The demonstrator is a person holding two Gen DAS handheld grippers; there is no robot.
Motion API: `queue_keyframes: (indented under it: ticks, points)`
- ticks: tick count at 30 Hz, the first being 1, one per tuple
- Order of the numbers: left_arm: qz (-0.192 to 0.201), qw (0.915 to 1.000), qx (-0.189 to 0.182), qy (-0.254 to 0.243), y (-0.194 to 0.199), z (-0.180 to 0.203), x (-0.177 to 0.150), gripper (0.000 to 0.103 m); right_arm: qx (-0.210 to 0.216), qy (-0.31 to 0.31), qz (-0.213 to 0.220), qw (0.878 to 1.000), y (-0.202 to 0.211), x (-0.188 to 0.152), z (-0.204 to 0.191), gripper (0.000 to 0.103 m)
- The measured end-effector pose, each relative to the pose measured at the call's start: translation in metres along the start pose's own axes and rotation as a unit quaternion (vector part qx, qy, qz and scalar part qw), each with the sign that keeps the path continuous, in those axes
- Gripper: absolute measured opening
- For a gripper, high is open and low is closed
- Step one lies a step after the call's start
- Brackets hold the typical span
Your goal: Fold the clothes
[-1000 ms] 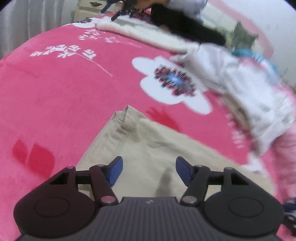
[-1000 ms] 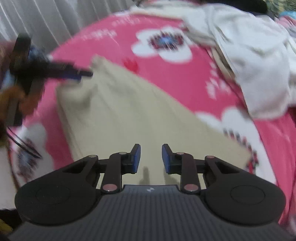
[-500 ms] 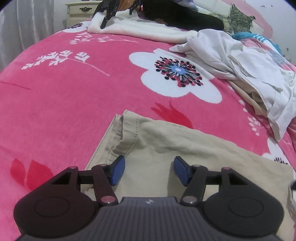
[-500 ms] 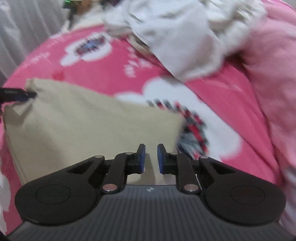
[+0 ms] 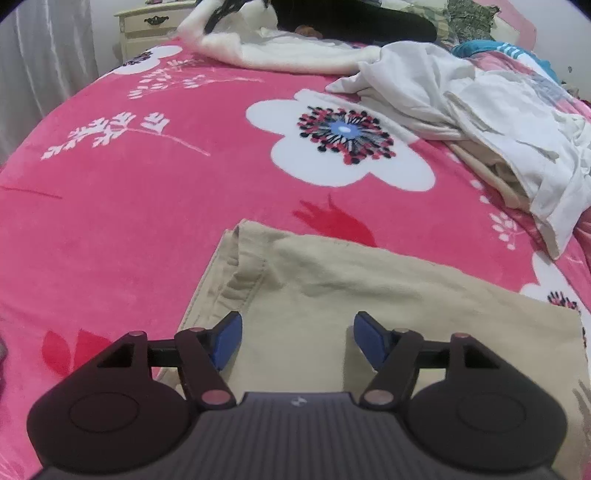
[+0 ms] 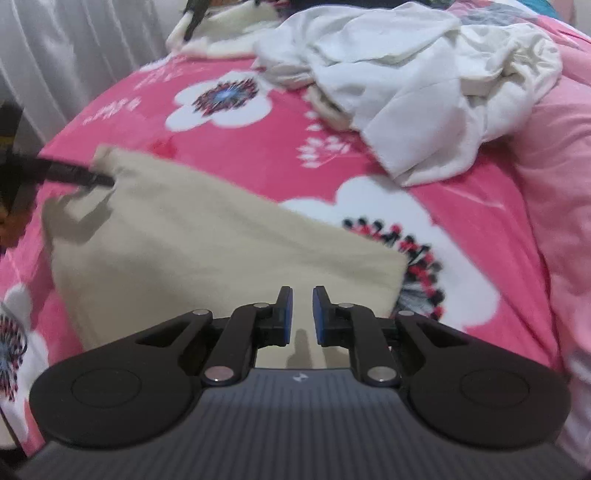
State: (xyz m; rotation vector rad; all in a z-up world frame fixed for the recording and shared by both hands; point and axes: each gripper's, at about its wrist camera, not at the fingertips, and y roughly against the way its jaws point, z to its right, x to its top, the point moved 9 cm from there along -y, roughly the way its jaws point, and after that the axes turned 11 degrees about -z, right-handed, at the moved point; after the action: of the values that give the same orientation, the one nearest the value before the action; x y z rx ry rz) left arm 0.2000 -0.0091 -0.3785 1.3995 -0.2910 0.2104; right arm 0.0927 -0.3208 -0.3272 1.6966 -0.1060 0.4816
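One folded beige garment (image 5: 388, 314), one white clothes heap (image 5: 480, 122), one floral blanket (image 5: 147, 192)

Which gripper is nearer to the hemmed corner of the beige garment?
Left. The left gripper hovers beside the hemmed corner; the right gripper is over the opposite end.

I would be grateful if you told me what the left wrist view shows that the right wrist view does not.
Only the left wrist view shows the cream bedside drawer unit, the teal garment and the beige garment's stitched seam.

Only the right wrist view shows the left gripper from outside, at the beige garment's far corner, and the pale pink cover.

Both show the beige garment, the white clothes pile and the pink flowered blanket.
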Motion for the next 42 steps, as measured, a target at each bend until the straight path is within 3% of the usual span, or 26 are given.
queue_keyframes:
  ticks: [2,4,5,8,10,12,16,18,20,22,24,26,27,29,32,33,36,42]
  points:
    - [0.0,1.0,-0.008,-0.001,-0.002,-0.002,0.0,0.068,0.004,-0.033,-0.025,0.999,-0.003,-0.019,0.001,0.011]
    - [0.002,0.9999,-0.011,-0.012,-0.003,-0.002,-0.001,0.069,0.023,-0.124,-0.051,0.991,-0.001,-0.046,0.015,0.012]
    - [0.002,0.9997,-0.013,-0.019,-0.003,-0.002,-0.001,0.07,0.038,-0.18,-0.06,0.981,0.0,-0.06,0.024,0.013]
    - [0.002,0.9992,-0.013,-0.037,-0.005,0.0,-0.002,0.07,0.092,-0.33,-0.06,0.937,-0.002,-0.094,0.043,0.02]
    - [0.001,0.999,-0.017,-0.041,-0.006,0.0,-0.002,0.071,0.113,-0.36,-0.057,0.924,-0.011,-0.103,0.044,0.02]
    - [0.0,0.9989,-0.023,-0.041,-0.007,-0.001,-0.001,0.071,0.122,-0.361,-0.073,0.922,-0.021,-0.116,0.032,0.017]
    - [-0.002,0.9985,-0.035,-0.042,-0.009,-0.002,0.001,0.073,0.107,-0.397,-0.085,0.908,-0.008,-0.155,0.017,0.014]
    - [-0.004,0.9981,-0.04,-0.047,-0.009,-0.003,0.001,0.074,0.065,-0.384,-0.118,0.913,-0.003,-0.173,0.007,0.012]
    - [-0.008,0.9973,-0.046,-0.056,-0.008,-0.004,0.001,0.074,0.04,-0.37,-0.111,0.921,0.006,-0.166,0.002,0.011]
    - [-0.011,0.9965,-0.054,-0.062,-0.008,-0.005,0.001,0.074,0.004,-0.33,-0.061,0.942,0.02,-0.131,0.001,0.011]
    - [-0.013,0.9957,-0.06,-0.07,-0.008,-0.006,0.001,0.074,-0.031,-0.296,-0.001,0.955,0.027,-0.087,0.003,0.012]
    - [-0.016,0.9951,-0.064,-0.075,-0.008,-0.006,0.001,0.074,-0.054,-0.295,0.026,0.954,0.016,-0.064,0.012,0.013]
    - [-0.017,0.9949,-0.067,-0.074,-0.008,-0.007,0.001,0.074,-0.048,-0.309,0.014,0.95,0.006,-0.07,0.016,0.013]
    - [-0.018,0.9945,-0.077,-0.069,-0.008,-0.009,0.002,0.074,-0.02,-0.358,-0.023,0.933,-0.015,-0.104,0.014,0.016]
    - [-0.019,0.9935,-0.09,-0.067,-0.008,-0.011,0.003,0.074,0.003,-0.43,-0.022,0.902,0.001,-0.148,-0.006,0.02]
    - [-0.02,0.9931,-0.093,-0.068,-0.008,-0.012,0.003,0.074,-0.006,-0.437,-0.027,0.899,0.009,-0.152,-0.009,0.02]
    - [-0.023,0.9921,-0.103,-0.068,-0.008,-0.014,0.004,0.074,-0.044,-0.416,-0.044,0.907,0.026,-0.146,-0.013,0.021]
    - [-0.037,0.9905,-0.113,-0.07,-0.003,-0.017,0.006,0.072,-0.071,-0.322,0.046,0.943,0.05,-0.056,-0.025,0.022]
